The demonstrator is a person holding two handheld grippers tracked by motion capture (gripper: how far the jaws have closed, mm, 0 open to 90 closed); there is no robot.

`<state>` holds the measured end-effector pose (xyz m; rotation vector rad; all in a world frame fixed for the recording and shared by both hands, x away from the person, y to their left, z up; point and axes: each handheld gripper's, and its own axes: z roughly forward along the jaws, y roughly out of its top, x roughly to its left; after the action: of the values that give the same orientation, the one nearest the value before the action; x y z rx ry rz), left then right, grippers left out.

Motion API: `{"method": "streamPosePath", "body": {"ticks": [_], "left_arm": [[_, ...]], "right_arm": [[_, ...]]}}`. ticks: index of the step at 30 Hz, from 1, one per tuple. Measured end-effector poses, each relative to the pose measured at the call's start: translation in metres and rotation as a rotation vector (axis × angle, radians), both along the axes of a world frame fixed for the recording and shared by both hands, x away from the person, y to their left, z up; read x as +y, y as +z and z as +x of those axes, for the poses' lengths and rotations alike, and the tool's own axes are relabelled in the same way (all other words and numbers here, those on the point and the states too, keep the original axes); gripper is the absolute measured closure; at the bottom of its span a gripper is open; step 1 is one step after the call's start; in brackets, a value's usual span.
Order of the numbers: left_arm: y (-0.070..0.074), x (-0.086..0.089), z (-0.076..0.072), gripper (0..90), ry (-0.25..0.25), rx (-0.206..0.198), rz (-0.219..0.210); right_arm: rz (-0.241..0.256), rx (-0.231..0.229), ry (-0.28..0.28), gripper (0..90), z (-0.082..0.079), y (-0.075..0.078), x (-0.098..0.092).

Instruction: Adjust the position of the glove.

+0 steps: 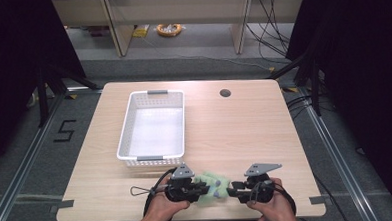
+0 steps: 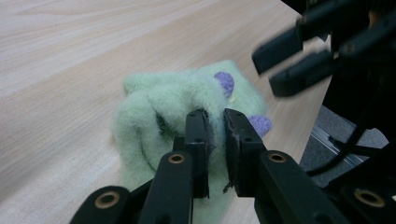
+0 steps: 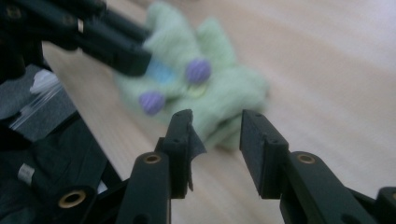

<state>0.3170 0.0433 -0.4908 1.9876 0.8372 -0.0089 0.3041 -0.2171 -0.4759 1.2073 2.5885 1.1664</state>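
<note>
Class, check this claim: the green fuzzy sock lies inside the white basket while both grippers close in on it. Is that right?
Not quite. The green fuzzy sock lies on the bare table, in front of the white basket, not inside it. The high view shows this. The left gripper and right gripper do close in on it.

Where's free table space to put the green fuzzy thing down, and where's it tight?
Free: the wide bare table right of the white basket, up to the round hole; a narrower strip left of the basket. Tight: the near edge, where both grippers flank the green plush item, just below the basket.
</note>
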Motion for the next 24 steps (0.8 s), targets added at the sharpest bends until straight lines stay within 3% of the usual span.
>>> {"method": "streamPosePath", "body": {"ticks": [1,2,6,8,10,11,12,13,16,17,19,22,23,24], "left_arm": [[0.000,-0.001,-0.001,79.8,0.012,-0.008,-0.001],[0.000,-0.001,-0.001,79.7,0.012,-0.009,0.000],[0.000,-0.001,-0.001,79.6,0.002,-0.003,-0.008],[0.000,-0.002,-0.001,79.7,0.006,-0.003,-0.008],[0.000,-0.002,-0.002,80.4,0.005,-0.007,-0.012],[0.002,0.000,-0.002,81.0,-0.013,0.007,0.003],[0.001,-0.002,-0.003,81.7,0.018,-0.009,-0.009],[0.003,-0.001,-0.003,82.4,0.000,-0.014,-0.009],[0.009,0.000,-0.006,82.7,0.016,-0.027,-0.037],[0.013,0.001,-0.009,82.5,0.012,-0.023,-0.047],[0.014,-0.001,-0.013,82.2,0.022,-0.034,-0.068],[0.014,-0.001,-0.019,81.3,-0.002,-0.037,-0.056],[0.009,-0.002,-0.019,81.1,0.002,-0.018,-0.058],[0.009,-0.002,-0.019,81.0,0.002,-0.018,-0.058]], "right_arm": [[0.010,0.000,-0.008,63.9,-0.001,-0.003,0.002],[-0.006,0.020,0.001,63.8,-0.002,-0.006,0.006],[-0.028,0.019,0.001,65.1,-0.002,-0.010,0.011],[-0.031,0.011,0.008,70.0,0.000,-0.011,0.013],[-0.023,0.005,0.027,82.5,0.002,-0.012,0.012],[-0.028,0.009,0.035,83.9,0.002,-0.012,0.012],[-0.026,-0.019,0.045,84.9,0.004,-0.012,0.012],[-0.019,-0.026,0.050,85.5,0.004,-0.011,0.012],[-0.034,-0.054,0.067,85.8,0.004,-0.003,0.013],[-0.051,-0.081,0.105,85.8,0.008,0.005,0.012],[-0.061,-0.090,0.121,85.8,0.010,0.007,0.011],[-0.076,-0.092,0.158,85.7,0.021,0.009,0.010],[-0.084,-0.047,0.167,85.7,0.024,0.009,0.011],[-0.084,-0.047,0.167,85.7,0.024,0.009,0.011]]}}
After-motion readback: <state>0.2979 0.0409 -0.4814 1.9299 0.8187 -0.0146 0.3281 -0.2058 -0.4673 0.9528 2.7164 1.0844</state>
